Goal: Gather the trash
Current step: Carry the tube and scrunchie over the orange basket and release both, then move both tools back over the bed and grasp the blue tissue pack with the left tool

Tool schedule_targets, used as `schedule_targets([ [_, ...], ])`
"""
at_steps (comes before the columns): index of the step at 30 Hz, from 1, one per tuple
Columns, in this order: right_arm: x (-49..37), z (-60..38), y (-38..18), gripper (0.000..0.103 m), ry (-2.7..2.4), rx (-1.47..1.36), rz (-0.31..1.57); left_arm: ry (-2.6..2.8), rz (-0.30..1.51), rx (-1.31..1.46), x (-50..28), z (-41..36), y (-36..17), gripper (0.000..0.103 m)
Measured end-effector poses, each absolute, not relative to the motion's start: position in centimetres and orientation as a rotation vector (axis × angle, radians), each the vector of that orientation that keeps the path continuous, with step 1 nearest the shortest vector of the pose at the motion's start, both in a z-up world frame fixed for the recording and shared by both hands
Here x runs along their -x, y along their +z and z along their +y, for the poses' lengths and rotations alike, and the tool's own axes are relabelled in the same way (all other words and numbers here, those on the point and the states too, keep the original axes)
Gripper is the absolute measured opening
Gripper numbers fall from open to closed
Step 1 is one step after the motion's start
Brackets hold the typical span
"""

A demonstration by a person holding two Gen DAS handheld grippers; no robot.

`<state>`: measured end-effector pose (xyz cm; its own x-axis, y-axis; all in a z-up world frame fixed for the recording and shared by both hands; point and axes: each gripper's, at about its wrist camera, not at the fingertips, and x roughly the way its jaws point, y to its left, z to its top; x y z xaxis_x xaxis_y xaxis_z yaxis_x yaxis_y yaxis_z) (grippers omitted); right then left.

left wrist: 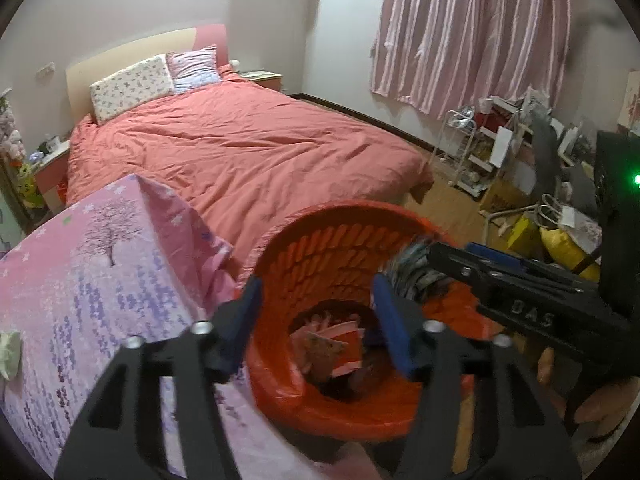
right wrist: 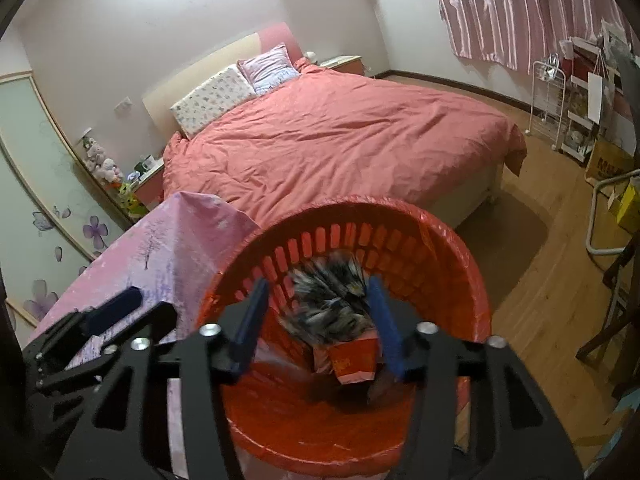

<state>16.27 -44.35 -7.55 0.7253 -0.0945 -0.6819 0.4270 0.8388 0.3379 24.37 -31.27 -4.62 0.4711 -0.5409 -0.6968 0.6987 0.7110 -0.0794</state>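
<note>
An orange slatted trash basket [left wrist: 332, 248] lined with an orange bag stands beside a table; in the right wrist view its rim [right wrist: 452, 240] fills the lower middle. Paper scraps [left wrist: 326, 346] lie at its bottom. My left gripper [left wrist: 318, 320] is open and empty above the basket's left side. My right gripper [right wrist: 318, 322] is open over the basket; a blurred black-and-white wrapper [right wrist: 330, 302] is between and below its fingers, above an orange carton [right wrist: 354, 360], and it looks loose. The right gripper also shows in the left wrist view [left wrist: 472, 264].
A table with a pink floral cloth [left wrist: 88, 264] stands left of the basket; a pale crumpled wad [left wrist: 9, 354] lies on it. A bed with a salmon duvet [left wrist: 248, 148] is behind. Cluttered racks and boxes [left wrist: 492, 148] line the right wall under pink curtains.
</note>
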Motion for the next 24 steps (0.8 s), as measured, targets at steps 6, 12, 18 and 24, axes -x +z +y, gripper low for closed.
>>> schedule_targets([
  [6, -15.7, -43.8, -8.7, 0.078, -0.342, -0.483, 0.732, -0.648, 0.779, -0.211, -26.0, -26.3, -5.7, 0.099],
  [12, -15.8, -41.4, -9.4, 0.087, -0.365, -0.431, 0.756, -0.422, 0.805, -0.282, -27.3, -19.6, -6.8, 0.099],
  [18, -16.3, -37.6, -9.2, 0.097, -0.331, -0.371, 0.739, -0.27, 0.831, -0.237, -28.9, -9.9, -7.4, 0.099],
  [24, -17.5, -32.5, -8.3, 0.097, -0.249, -0.299, 0.715, -0.035, 0.823, -0.157, -31.4, 0.7, -7.3, 0.099],
])
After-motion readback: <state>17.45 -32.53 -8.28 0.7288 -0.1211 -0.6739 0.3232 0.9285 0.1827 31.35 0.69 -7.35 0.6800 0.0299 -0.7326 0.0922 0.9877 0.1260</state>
